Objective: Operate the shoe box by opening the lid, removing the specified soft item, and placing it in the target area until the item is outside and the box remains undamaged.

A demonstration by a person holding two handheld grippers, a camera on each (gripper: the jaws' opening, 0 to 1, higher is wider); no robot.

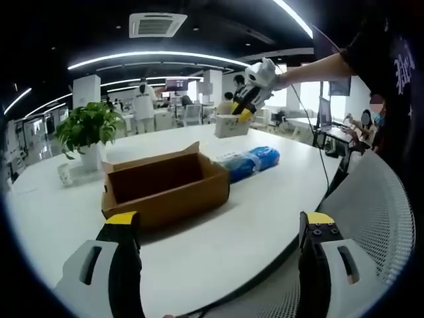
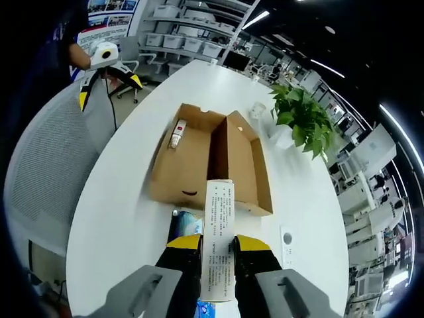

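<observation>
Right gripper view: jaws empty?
No. The right gripper is shut on a white printed box held above the table.

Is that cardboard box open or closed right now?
Open. The cardboard box has its lid folded flat to one side, and its brown interior is exposed; it looks empty.

I am standing at a big white oval table (image 1: 218, 245) in an open-plan office. A white mesh-backed chair (image 1: 371, 212) sits tucked against its edge. A potted green plant (image 1: 86, 129) stands on the tabletop. Overhead the ceiling is dark, with long curved light strips (image 1: 156, 56) and a square air-conditioning vent (image 1: 157, 24). Farther back I see desks and people (one in a white shirt (image 1: 144, 99), standing). In my right gripper view, white shelving (image 2: 199, 26) stacked with storage bins lines the far wall, beside a poster (image 2: 109, 13).
</observation>
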